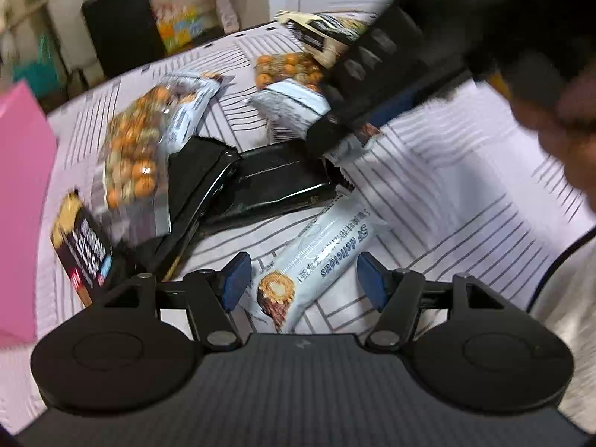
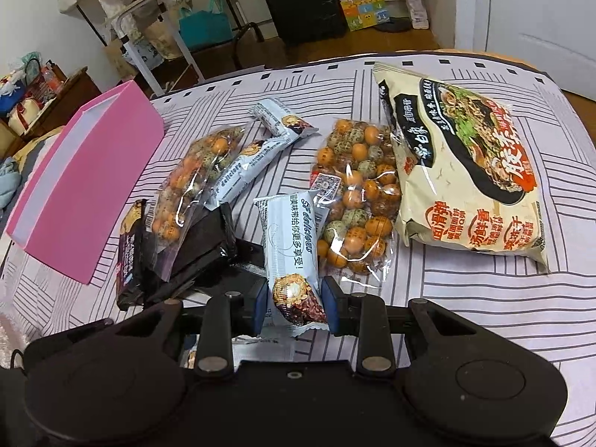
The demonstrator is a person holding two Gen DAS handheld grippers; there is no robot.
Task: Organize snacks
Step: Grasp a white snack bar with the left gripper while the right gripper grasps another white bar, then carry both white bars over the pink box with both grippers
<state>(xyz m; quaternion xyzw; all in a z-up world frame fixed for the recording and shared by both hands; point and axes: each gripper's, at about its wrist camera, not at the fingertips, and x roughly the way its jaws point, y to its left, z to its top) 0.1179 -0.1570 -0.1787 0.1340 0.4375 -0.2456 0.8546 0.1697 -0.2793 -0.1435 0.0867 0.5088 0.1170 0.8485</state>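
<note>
My right gripper is shut on a white snack bar, pinched at its lower end and held above the striped cloth. In the left wrist view my left gripper stands open over another white bar that lies on the cloth between its blue pads, which stay clear of it. Two clear bags of coated peanuts, black packets, two more white bars and a large noodle pack lie spread out. A pink box stands at the left.
A dark wrapped bar leans by the black packets. The right gripper's black body and a person's hand cross the left wrist view's upper right. Beyond the cloth's far edge are a black suitcase and a rack.
</note>
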